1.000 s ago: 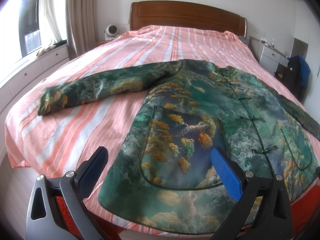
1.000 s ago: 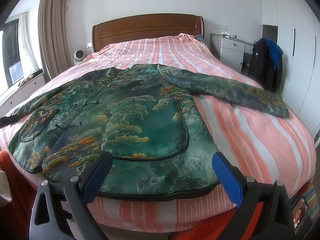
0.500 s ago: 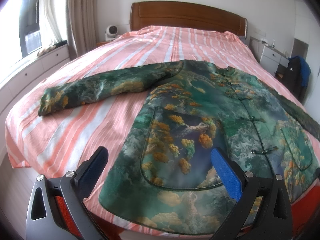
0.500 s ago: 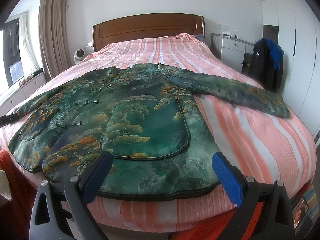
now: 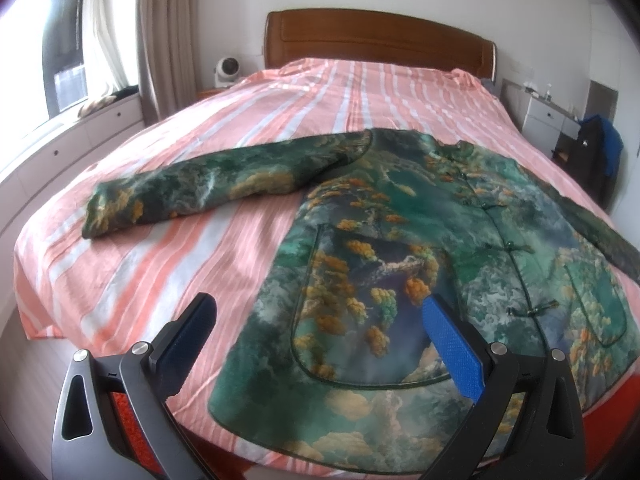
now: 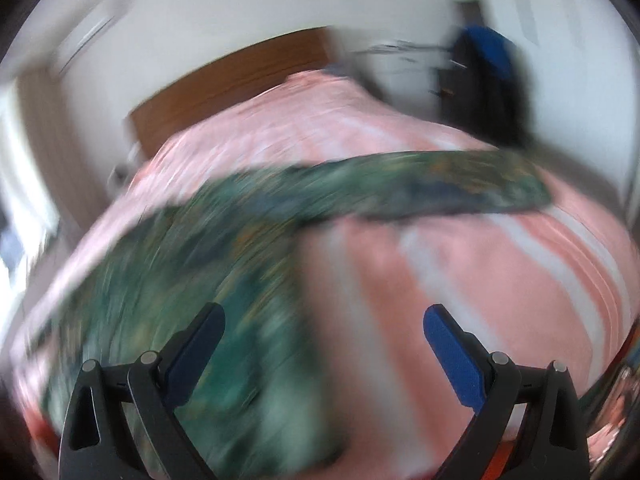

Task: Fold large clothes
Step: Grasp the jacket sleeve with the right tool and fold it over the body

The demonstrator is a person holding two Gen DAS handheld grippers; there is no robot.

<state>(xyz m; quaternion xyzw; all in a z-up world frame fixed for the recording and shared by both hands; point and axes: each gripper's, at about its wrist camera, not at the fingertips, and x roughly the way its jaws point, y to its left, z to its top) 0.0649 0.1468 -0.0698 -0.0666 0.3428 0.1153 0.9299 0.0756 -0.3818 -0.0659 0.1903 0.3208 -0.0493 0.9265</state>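
A large green jacket with a gold and orange tree print lies face up on the striped bed, buttoned down the front. Its one sleeve stretches out to the left. My left gripper hovers open above the jacket's near hem, empty. The right wrist view is heavily blurred; there the jacket's body fills the lower left and its other sleeve runs out to the right. My right gripper stands open over the jacket's side edge and the sheet, holding nothing.
The bed has a pink and white striped sheet and a wooden headboard. A white drawer unit runs under the window at the left. A white cabinet and a dark chair with blue cloth stand at the right.
My right gripper has swung quickly to the right and tilted, blurring its view; the far sleeve now sits centred ahead. My left gripper has barely shifted. The jacket lies as before.
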